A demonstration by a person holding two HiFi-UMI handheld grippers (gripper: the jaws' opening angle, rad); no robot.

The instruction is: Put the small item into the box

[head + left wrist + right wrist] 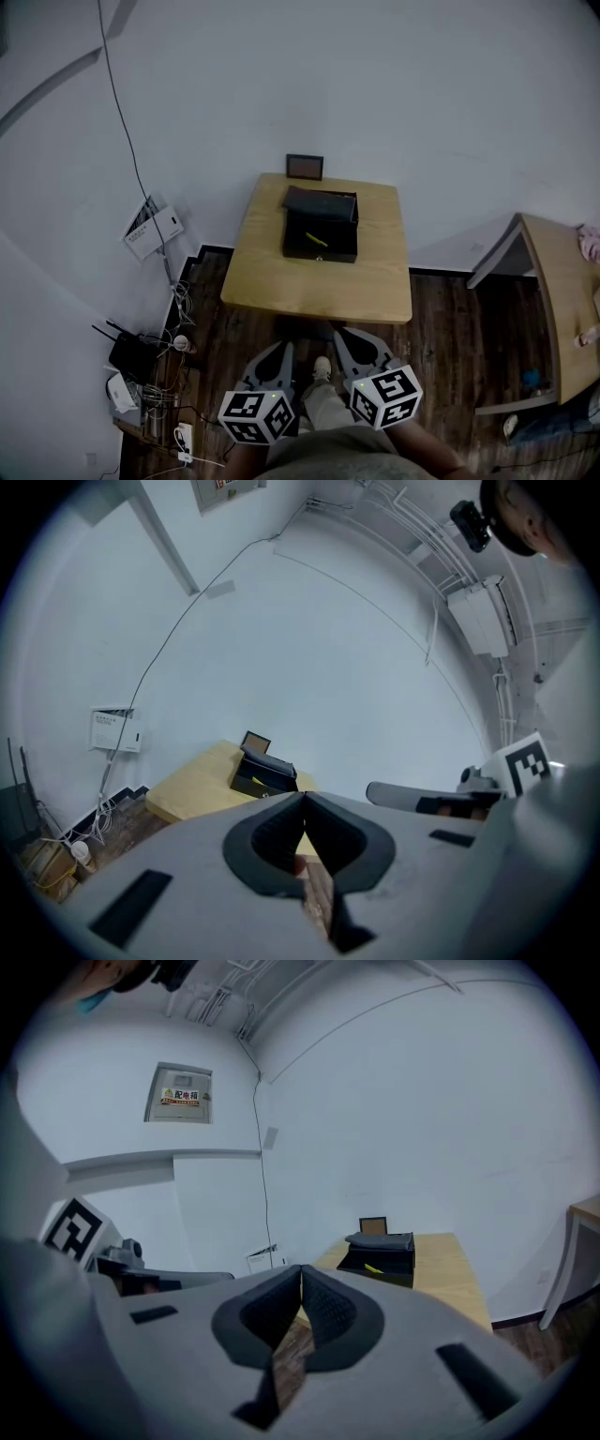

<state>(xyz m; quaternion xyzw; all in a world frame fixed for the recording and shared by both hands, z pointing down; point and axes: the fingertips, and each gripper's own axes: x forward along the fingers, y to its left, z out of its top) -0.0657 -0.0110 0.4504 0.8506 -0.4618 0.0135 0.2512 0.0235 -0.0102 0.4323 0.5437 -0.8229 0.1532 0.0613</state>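
We hold both grippers low in front of us, over the wooden floor (441, 319) and well short of the table (272, 277). The left gripper (284, 347) has its fingers shut tip to tip with nothing between them. The right gripper (342, 334) is the same, pads pressed together and empty. Both point toward the table. The box (319, 253), black and open, stands near the table's far edge, its lid (321, 202) lying back on the far side. The item (316, 239), small and yellow-green, lies inside the box near its middle. A small frame (305, 166) stands just behind the box by the wall. A router (131, 354) and cables lie on the floor to the left.
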